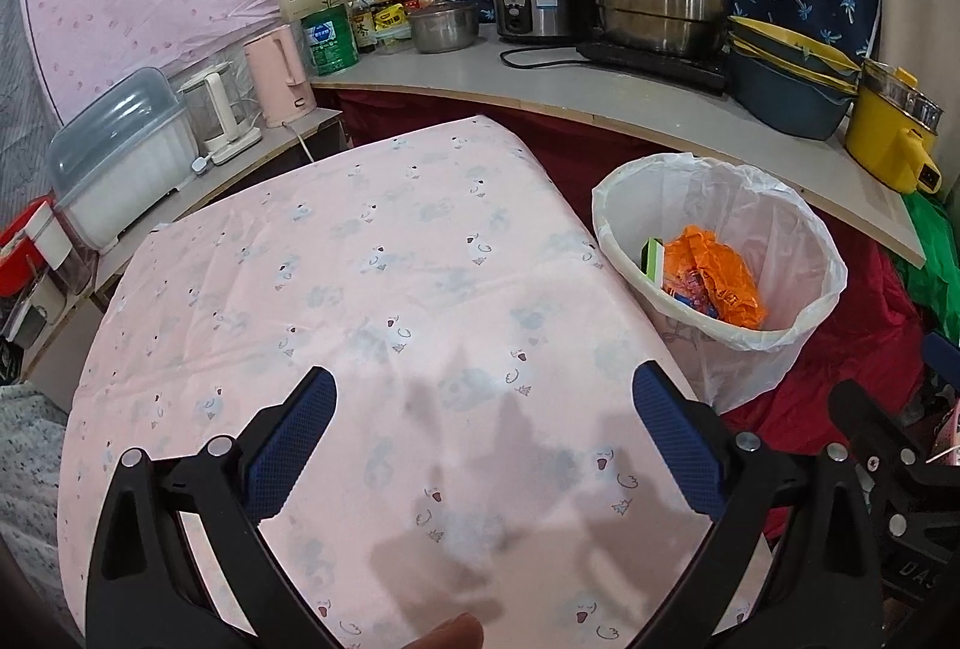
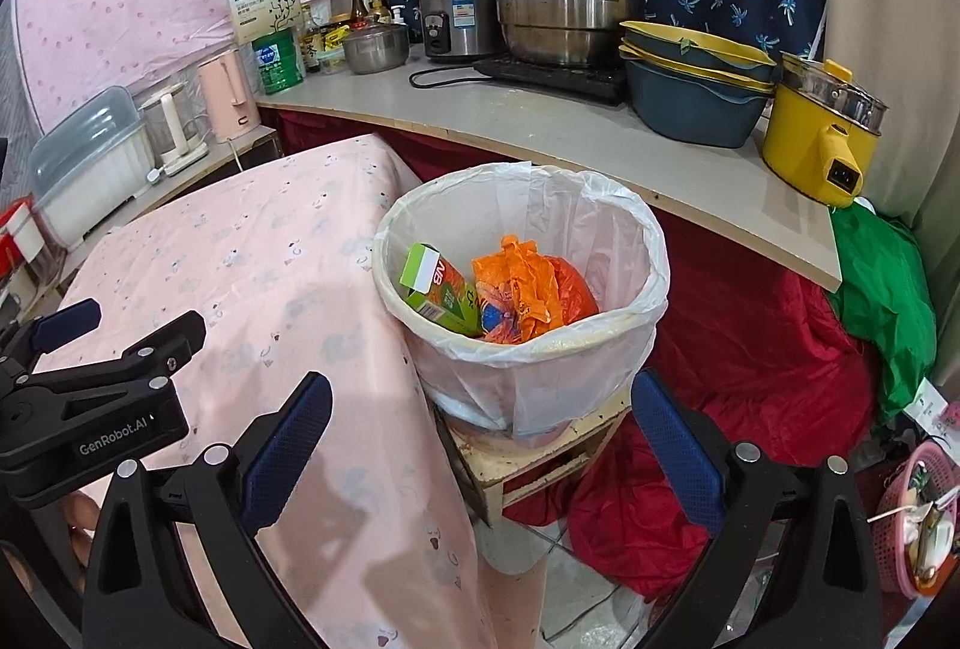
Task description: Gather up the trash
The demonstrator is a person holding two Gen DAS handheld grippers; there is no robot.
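Pink cloth with little pictures covers the table [image 1: 372, 289], which fills the middle of the left view. The left gripper [image 1: 483, 448] sits low in that frame above the cloth — its blue pads are wide apart and hold nothing.

The bin [image 2: 651, 253] stands in the middle of the right view, just beside the table's edge, on a small wooden stool [image 2: 540, 460]. It has a white bag inside. In it lie a green box [image 2: 435, 289] and an orange wrapper [image 2: 528, 289], touching each other. In the left view the bin [image 1: 834, 289] is at the right.

The right gripper [image 2: 480, 445] is low in its frame, in front of the bin — its pads are spread apart too, and empty.

A big steel pot [image 2: 570, 12] sits on the counter [image 2: 540, 126] at the top.
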